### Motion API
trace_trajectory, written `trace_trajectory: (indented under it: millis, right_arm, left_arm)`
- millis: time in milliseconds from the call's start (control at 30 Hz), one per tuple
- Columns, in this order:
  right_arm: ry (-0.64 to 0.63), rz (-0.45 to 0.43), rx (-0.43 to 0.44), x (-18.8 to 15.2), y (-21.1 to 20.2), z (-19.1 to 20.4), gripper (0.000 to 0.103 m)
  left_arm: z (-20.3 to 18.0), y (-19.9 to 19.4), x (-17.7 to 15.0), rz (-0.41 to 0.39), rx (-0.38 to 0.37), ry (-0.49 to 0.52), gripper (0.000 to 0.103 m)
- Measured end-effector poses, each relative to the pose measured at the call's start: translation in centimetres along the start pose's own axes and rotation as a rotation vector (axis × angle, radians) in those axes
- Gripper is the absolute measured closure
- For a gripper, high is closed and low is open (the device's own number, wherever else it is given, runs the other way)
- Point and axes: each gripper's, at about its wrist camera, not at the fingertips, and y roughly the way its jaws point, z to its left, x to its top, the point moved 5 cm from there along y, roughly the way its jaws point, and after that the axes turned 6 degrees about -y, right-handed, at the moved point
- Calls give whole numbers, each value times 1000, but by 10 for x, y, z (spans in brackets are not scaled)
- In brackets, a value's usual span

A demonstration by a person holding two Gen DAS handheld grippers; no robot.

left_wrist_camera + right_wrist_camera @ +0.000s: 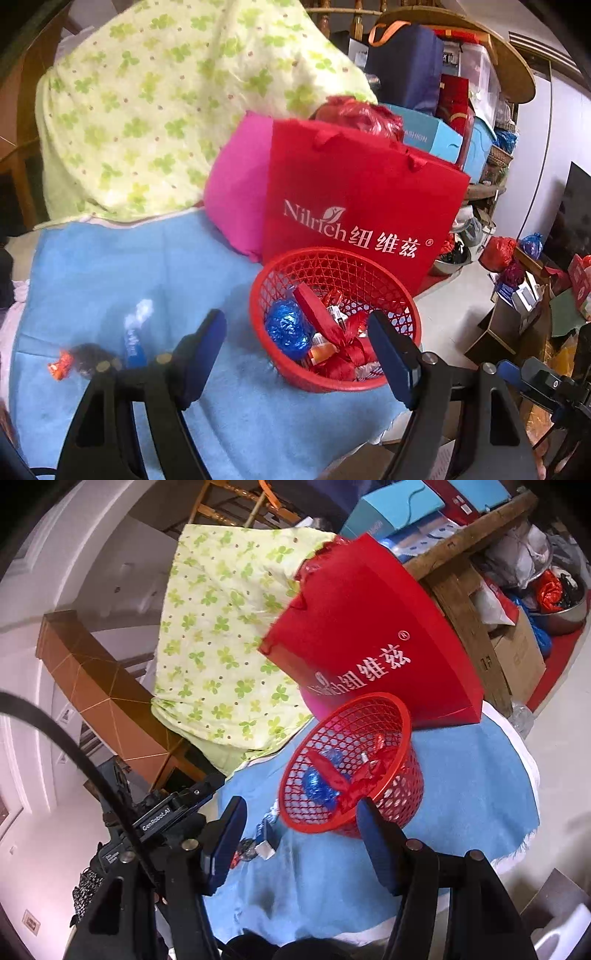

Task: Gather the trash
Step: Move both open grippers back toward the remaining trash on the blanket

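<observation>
**Both grippers empty, a few wrappers left on the cloth**

Left gripper (pixel 297 341) has its jaws spread wide with nothing between them, and the right gripper (pixel 301 830) is the same, gaping and empty. Neither pad touches anything. My guess is both hands are between picks, hovering back from the table so the cameras can see what's left.

Most of the trash already sits in the red mesh basket (pixel 412 317): a crumpled blue foil ball (pixel 288 328), a red ribbon (pixel 347 350) and some small wrappers. That basket stands on the blue cloth (pixel 110 266), right in front of a red gift bag (pixel 354 199) and a pink cushion (pixel 236 184). Makes sense as a bin, since it's open-topped and within easy reach of both hands.

What's still loose lies on the cloth to the left of the basket: an orange-ended candy wrapper (pixel 61 365) with something dark beside it, and a blue-and-white packet (pixel 135 332). In the right wrist view those bits show just beside the left finger, near the basket's base, too blurred to name properly.

I'd say the left hand is better placed for the next grab, since the loose pieces lie on its side.
</observation>
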Motion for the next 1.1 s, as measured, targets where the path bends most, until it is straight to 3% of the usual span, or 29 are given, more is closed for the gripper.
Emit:
trace_trajectory:
  millis: [400,667,733,800,967,1033,1100]
  right_arm:
    - [-147,-45,69,-19,-39,75,35]
    - [-291,-204,168,-15,-73,141,22]
    - [-324,-246,174,-17,-72,157,14]
    - [-355,-287,178,-20,-64,175,1]
    - [-388,-437,138,-37,-35,200,0]
    - [-454,-395,67,-43,-12,211,0]
    - [-506,-301,50,-51,20,220,0]
  left_arm:
    - [24,-121,6,-150,64,21,20]
    - [67,-184,10,-270,109,44,14]
    - [89,-192,4,-278,126,43,14]
    - [110,-195,-3,-283,156,46,14]
    - [180,-180,-33,-253,268,21,14]
    - [206,-169,-49,-220,307,1,14]
    - [226,-161,-63,-197,324,-20,14]
